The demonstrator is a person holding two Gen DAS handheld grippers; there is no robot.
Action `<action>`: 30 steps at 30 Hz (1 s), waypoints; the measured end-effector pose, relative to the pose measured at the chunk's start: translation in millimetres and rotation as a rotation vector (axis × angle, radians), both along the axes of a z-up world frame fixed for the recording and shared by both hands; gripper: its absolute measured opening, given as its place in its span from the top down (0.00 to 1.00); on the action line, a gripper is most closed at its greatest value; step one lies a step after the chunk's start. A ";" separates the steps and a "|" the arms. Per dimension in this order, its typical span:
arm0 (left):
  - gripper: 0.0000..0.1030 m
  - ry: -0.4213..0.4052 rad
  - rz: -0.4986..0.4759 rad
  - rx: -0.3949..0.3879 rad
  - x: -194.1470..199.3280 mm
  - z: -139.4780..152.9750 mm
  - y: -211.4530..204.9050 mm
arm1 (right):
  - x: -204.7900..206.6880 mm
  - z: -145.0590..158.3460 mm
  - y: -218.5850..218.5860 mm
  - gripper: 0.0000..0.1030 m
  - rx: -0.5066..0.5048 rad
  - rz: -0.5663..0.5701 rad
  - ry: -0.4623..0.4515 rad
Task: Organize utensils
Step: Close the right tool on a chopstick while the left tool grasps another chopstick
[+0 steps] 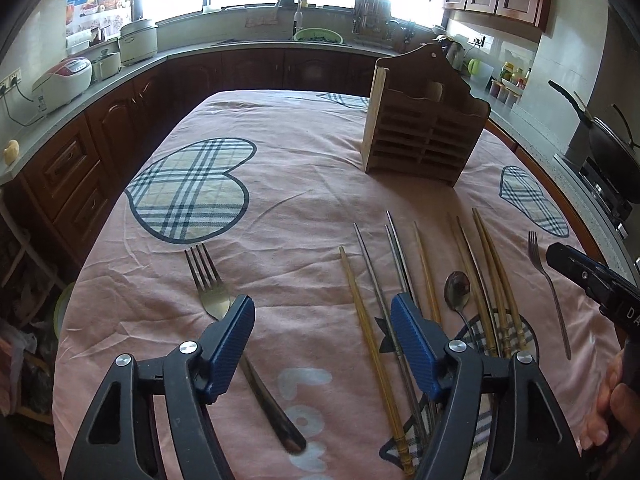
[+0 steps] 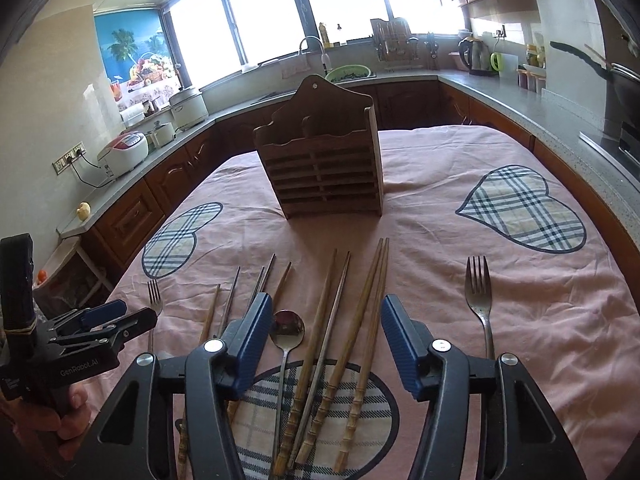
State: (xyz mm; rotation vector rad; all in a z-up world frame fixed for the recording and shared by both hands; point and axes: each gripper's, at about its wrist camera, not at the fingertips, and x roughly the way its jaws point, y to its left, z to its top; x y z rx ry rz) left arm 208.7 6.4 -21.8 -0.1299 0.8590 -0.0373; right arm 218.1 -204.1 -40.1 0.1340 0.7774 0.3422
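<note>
A wooden utensil holder [image 1: 424, 128] [image 2: 324, 168] stands upright on the pink tablecloth. In front of it lie several wooden and metal chopsticks [image 1: 490, 272] [image 2: 370, 284], a spoon [image 1: 458, 288] [image 2: 286, 326] and two forks. My left gripper [image 1: 322, 306] is open above the cloth; one fork [image 1: 208, 280] runs under its left finger and a wooden chopstick [image 1: 354, 284] lies below the gap. My right gripper [image 2: 326, 304] is open over the spoon and chopsticks, its pads touching none of them. The other fork [image 2: 478, 284] [image 1: 540, 260] lies to its right.
The table [image 2: 500, 320] sits in a kitchen with counters on three sides [image 1: 192, 50]. A wok [image 1: 612, 148] stands on a stove at the right. Each gripper shows at the edge of the other's view, with a hand [image 2: 60, 420] on its handle.
</note>
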 end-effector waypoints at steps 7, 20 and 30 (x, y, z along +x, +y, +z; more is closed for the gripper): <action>0.36 0.058 -0.013 -0.010 36.2 -15.2 -1.4 | 39.3 -17.5 5.5 0.60 0.018 0.017 0.082; 0.52 0.150 -0.021 0.003 99.0 -49.4 -5.6 | 106.7 -60.6 18.2 0.82 -0.009 0.022 0.221; 0.58 0.181 -0.070 0.076 119.1 -62.1 -20.7 | 129.0 -73.0 25.4 0.86 -0.069 0.033 0.247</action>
